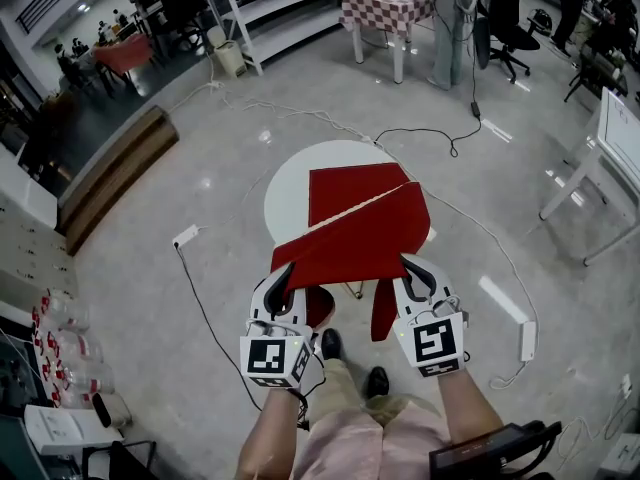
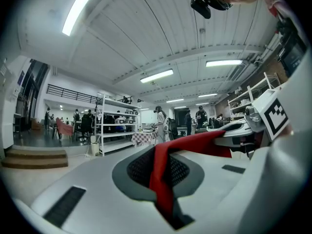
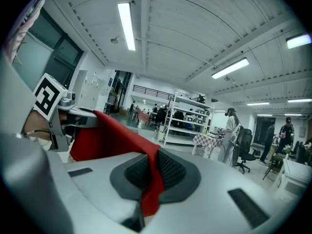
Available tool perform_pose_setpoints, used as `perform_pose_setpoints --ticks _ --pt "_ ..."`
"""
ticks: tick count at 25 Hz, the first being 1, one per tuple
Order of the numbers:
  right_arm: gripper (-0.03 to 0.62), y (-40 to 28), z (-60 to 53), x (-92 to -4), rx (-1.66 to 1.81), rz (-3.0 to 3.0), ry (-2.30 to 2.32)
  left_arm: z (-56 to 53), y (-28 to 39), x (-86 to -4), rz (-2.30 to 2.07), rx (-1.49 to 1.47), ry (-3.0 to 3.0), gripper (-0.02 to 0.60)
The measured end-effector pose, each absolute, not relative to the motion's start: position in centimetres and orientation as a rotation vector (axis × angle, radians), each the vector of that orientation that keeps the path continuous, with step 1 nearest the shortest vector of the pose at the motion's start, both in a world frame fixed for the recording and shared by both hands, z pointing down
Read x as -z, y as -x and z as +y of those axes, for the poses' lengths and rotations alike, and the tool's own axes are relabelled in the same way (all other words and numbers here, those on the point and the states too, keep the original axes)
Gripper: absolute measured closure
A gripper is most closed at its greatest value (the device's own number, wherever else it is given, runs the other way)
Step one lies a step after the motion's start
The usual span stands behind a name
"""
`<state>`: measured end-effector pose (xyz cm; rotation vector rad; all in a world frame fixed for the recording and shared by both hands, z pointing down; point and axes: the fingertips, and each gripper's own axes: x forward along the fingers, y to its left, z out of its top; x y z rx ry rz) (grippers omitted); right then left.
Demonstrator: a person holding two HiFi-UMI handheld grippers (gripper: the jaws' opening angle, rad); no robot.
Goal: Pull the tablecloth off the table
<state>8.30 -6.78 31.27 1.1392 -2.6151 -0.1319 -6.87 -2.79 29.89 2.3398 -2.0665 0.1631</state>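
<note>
Nearest the person, above the pale trousers (image 1: pixel 345 438) and black shoes (image 1: pixel 330 345), both forearms reach forward with a white gripper in each hand. The left gripper (image 1: pixel 283 274) has its jaws pressed together on a pinch of the red fabric tablecloth (image 1: pixel 360 233); in the left gripper view the cloth (image 2: pixel 163 169) runs between the dark ribbed pads (image 2: pixel 139 169). The right gripper (image 1: pixel 416 268) is clamped the same way on the cloth's other near corner, and in the right gripper view a red fold (image 3: pixel 151 179) is squeezed between its pads (image 3: pixel 170 172).

Between the two grippers the tablecloth's near edge is raised off the table, with one flap hanging down below. Its far part lies flat on the round white table (image 1: pixel 288 193), whose bare top shows to the left of and behind the cloth.

On the grey polished floor (image 1: pixel 200 288), a white power strip (image 1: pixel 186 235) lies left of the table and a black cable (image 1: pixel 425 133) trails beyond it. Farther off stand wooden steps (image 1: pixel 110 173), white metal shelving (image 1: pixel 275 8), a table with a checked cloth (image 1: pixel 385 10) and a black office chair (image 1: pixel 505 18).
</note>
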Motion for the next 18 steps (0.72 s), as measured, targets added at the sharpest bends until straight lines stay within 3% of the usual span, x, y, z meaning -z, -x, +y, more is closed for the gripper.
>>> perform_pose_setpoints --ticks 18 --pt "0.571 -9.4 -5.9 -30.5 0.086 -2.668 -1.182 -1.7 5.8 -28.9 -2.089 -0.163 -2.344 0.549"
